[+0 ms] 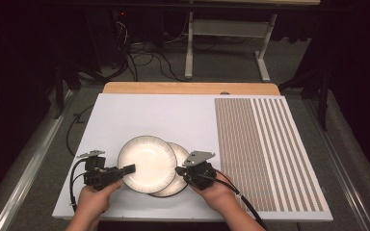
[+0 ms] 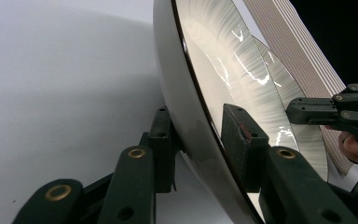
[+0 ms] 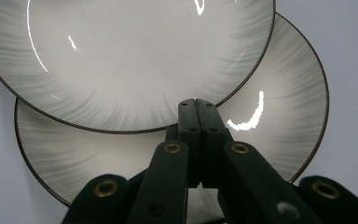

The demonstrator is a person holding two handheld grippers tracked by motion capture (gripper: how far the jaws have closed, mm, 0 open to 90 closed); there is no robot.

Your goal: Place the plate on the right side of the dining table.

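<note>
The left hand-held gripper point(image 1: 129, 169) has its jaws straddling the near-left rim of the upper plate point(image 1: 147, 163), one pad under the rim and one on the inner face, clamped on it; this round plate, with no long axis, faces up and overlaps the lower plate point(image 1: 180, 179); the right hand-held gripper point(image 1: 178, 171), jaws pressed together with nothing between them, rests its tips over the lower plate just beside the upper plate's right edge; both plates lie on the white counter point(image 1: 144, 115), left of the striped mat point(image 1: 265, 149); no writing is readable.
</note>
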